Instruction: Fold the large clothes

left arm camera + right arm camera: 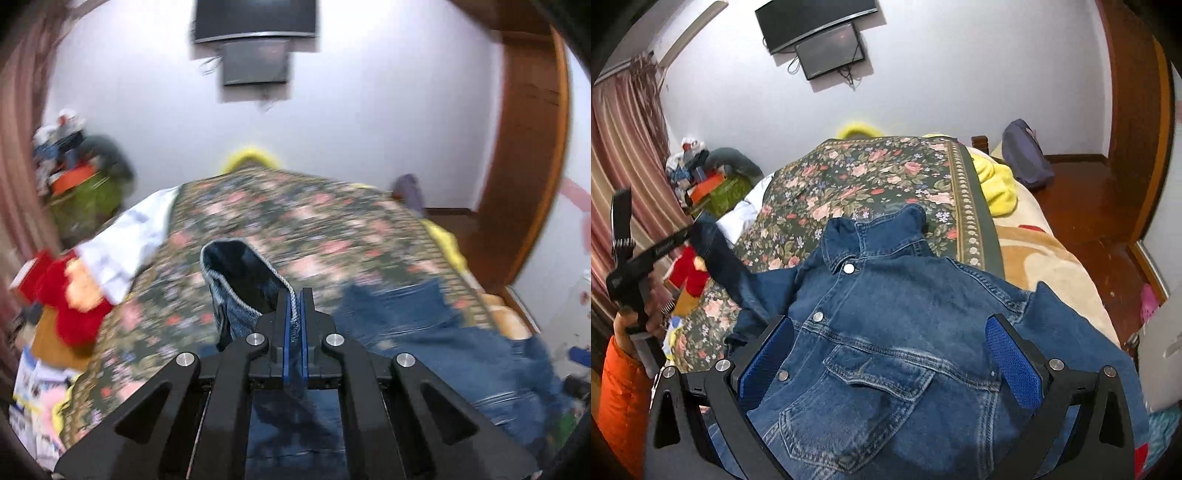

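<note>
A blue denim jacket (886,325) lies front up on the floral bedspread (871,177), collar toward the far end. My left gripper (294,299) is shut on the jacket's sleeve cuff (236,280) and holds it lifted above the bed; the rest of the jacket (424,332) lies to its right. The left gripper also shows at the left of the right wrist view (690,232), with the sleeve hanging from it. My right gripper (886,343) is open, its blue pads (1008,354) spread either side of the jacket's chest just above it, holding nothing.
A yellow blanket (993,184) and a beige blanket (1052,266) lie along the bed's right side. A white cloth (125,240) and a red plush toy (74,302) sit at the left edge. Cluttered boxes (713,184), curtains and a wooden floor (1089,206) surround the bed.
</note>
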A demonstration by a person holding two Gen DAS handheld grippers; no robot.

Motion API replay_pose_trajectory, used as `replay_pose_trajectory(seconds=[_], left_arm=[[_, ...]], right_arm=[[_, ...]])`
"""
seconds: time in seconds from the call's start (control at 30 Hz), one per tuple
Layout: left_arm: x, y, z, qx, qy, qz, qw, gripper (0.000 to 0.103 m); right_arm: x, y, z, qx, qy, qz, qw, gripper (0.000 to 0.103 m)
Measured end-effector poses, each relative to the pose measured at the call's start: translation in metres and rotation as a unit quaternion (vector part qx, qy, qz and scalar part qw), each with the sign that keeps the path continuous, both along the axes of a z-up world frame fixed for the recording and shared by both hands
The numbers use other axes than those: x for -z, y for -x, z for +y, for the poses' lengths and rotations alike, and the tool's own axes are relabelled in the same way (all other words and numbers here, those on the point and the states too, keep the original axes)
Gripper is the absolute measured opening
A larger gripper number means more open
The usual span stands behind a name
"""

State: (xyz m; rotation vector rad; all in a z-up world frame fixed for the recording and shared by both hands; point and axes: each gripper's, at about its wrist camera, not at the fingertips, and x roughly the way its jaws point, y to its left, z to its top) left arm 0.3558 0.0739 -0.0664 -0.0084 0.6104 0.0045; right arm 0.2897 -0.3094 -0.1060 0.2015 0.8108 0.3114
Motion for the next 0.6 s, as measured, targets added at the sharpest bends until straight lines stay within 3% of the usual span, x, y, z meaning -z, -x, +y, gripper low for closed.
replay_pose_trajectory(seconds=[0.17, 0.33, 0.47, 0.53, 0.6], left_arm=[[-0.002, -0.005, -0.071, 0.097, 0.025, 0.008, 0.9949, 0.003], [0.033, -0.014, -0.141, 0.183, 0.039, 0.075, 0.9795, 0.003], [0.062, -0.014, -0.159, 0.226, 0.050, 0.135, 0.9635, 0.003], [0.064, -0.008, -0.160, 0.236, 0.055, 0.144, 0.9596, 0.003], [0.059, -0.001, -0.150, 0.238, 0.066, 0.145, 0.9582, 0.012]], right_arm=[[-0.006, 0.011, -0.023, 0.019, 0.014, -0.012, 1.000, 0.103], [-0.009, 0.017, -0.049, 0.036, 0.006, -0.005, 0.999, 0.103], [-0.006, 0.017, -0.059, 0.041, 0.004, 0.006, 0.999, 0.103], [-0.003, 0.014, -0.060, 0.042, 0.001, 0.013, 0.999, 0.103], [0.002, 0.008, -0.058, 0.039, -0.005, 0.023, 0.999, 0.103]])
